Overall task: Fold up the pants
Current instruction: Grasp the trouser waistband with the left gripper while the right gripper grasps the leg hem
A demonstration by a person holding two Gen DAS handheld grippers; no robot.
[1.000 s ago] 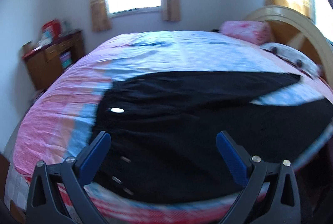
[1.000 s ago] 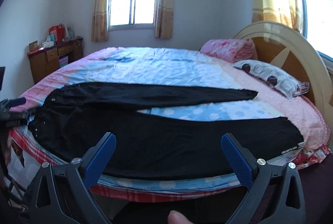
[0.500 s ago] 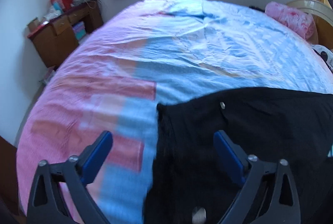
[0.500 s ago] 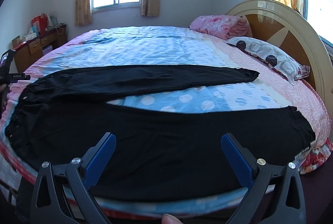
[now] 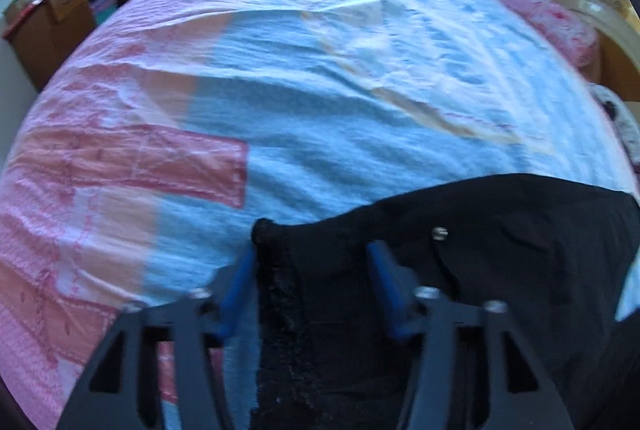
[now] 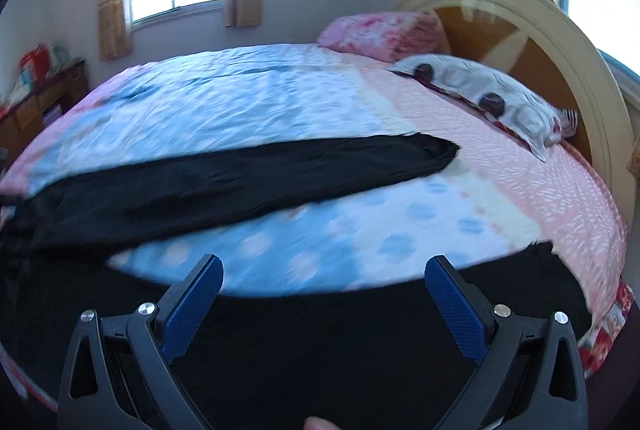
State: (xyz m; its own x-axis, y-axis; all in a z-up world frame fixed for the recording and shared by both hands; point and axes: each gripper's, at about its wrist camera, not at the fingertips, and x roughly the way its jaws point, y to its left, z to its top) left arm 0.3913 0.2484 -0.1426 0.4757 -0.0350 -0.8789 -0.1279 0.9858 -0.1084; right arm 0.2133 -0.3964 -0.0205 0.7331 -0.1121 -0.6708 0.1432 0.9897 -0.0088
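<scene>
Closing left gripper [image 5: 312,262] astride pants [image 5: 500,270] waistband corner (right gripper [image 6: 324,278] view: legs, spread claw).

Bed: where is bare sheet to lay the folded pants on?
The widest bare sheet lies beyond the pants, up to the far edge. A smaller bare wedge sits between the two pant legs. It is crowded at the near edge, where the left gripper is closing around the waistband corner, and near the pillows by the headboard.

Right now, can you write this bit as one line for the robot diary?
step: grab waist | left gripper: jaws closing around waistband corner of black cloth pants | right gripper: jaws open above near leg | blue-and-pink bedsheet: pants spread flat
</scene>
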